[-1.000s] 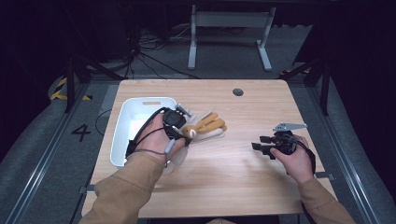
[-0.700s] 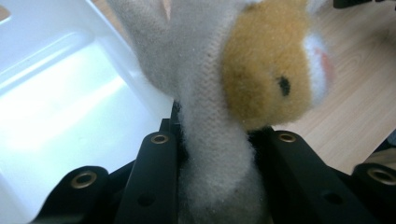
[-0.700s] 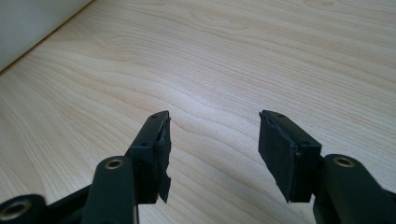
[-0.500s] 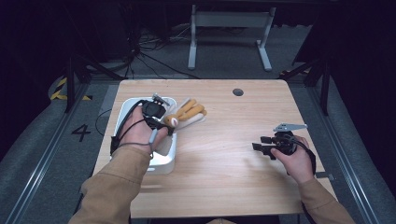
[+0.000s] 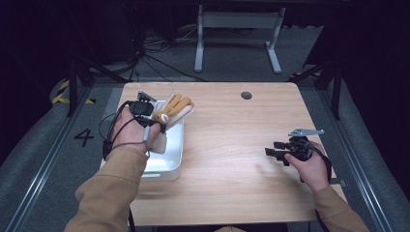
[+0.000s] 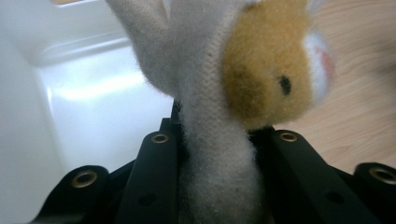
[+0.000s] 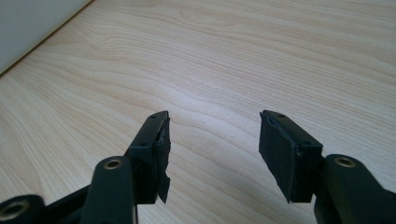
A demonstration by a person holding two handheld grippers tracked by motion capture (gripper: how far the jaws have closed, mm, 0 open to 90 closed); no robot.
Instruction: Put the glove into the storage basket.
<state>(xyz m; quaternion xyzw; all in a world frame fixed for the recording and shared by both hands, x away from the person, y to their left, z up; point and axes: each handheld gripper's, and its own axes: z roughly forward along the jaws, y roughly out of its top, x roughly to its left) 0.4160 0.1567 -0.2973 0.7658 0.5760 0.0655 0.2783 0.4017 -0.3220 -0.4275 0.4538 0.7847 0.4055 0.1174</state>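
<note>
1. High view: a wooden table (image 5: 232, 145) seen from above, with a white tray (image 5: 169, 162) at its left edge. The left gripper (image 5: 159, 117) grips a plush toy (image 5: 175, 108), tan and cream, and holds it above the tray's far right corner, the toy's limbs fanning out over the rim. A second ago this hand and toy were over the bare wood to the right of the tray; they have since travelled left and away from the person. Judging by that, the toy is about to be dropped into the tray, and only the release remains. The right gripper (image 5: 274, 153) sits low over the table's right side, well apart, unmoved.

2. Left gripper view: the jaws are clenched on a cream fabric limb of the plush toy (image 6: 219, 154); its tan head with a small black eye sits just above. The white tray (image 6: 93, 98) lies below and left, wood to the right.

3. Right gripper view: the right gripper (image 7: 212, 140) has its jaws parted, nothing between them, bare table (image 7: 243, 60) underneath.
</note>
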